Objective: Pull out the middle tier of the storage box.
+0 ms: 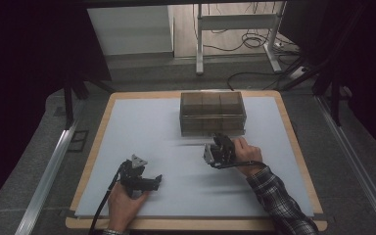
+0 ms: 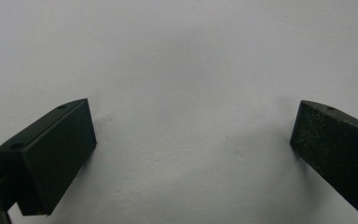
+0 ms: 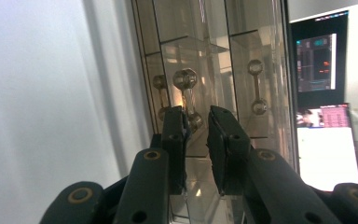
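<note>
Right claw (image 3: 196, 122), rolled sideways, nearly pressed together around the middle drawer handle (image 3: 186, 95) of the clear box (image 1: 213, 113); off-center pulling could slip free, while left claw (image 2: 191, 149) rests spread.

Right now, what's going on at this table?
A person holds a gripper in each hand over a pale mat. The right gripper is up against the front of a clear plastic drawer box at the far side, its jaws close together around one of the box's small handles; whether the pads press on it I cannot tell. The left gripper sits near the front edge, jaws wide open over the bare mat, holding nothing.
</note>
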Available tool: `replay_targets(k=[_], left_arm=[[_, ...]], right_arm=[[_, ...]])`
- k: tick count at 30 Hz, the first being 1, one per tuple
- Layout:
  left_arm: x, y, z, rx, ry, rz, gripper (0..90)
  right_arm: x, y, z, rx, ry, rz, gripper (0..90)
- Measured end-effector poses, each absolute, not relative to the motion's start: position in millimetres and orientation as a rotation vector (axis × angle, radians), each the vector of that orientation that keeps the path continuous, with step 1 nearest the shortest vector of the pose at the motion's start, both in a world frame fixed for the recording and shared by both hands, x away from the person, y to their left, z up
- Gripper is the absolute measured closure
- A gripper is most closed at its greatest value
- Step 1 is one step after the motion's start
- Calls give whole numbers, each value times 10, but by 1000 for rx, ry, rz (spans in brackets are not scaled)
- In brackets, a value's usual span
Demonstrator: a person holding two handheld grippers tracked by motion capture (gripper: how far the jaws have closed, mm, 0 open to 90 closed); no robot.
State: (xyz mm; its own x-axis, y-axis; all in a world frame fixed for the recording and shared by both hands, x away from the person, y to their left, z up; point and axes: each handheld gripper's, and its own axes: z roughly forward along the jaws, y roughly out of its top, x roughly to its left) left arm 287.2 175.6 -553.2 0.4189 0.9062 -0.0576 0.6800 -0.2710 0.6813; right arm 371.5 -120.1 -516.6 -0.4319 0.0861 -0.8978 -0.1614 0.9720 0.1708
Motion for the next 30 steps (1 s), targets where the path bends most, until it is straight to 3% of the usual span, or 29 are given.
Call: replay_targets(k=[30], left_arm=[[2874,1758,-5532,2043,1334,461,0]], right_arm=[[3911,-1408,-4770,65,2328,571,730]])
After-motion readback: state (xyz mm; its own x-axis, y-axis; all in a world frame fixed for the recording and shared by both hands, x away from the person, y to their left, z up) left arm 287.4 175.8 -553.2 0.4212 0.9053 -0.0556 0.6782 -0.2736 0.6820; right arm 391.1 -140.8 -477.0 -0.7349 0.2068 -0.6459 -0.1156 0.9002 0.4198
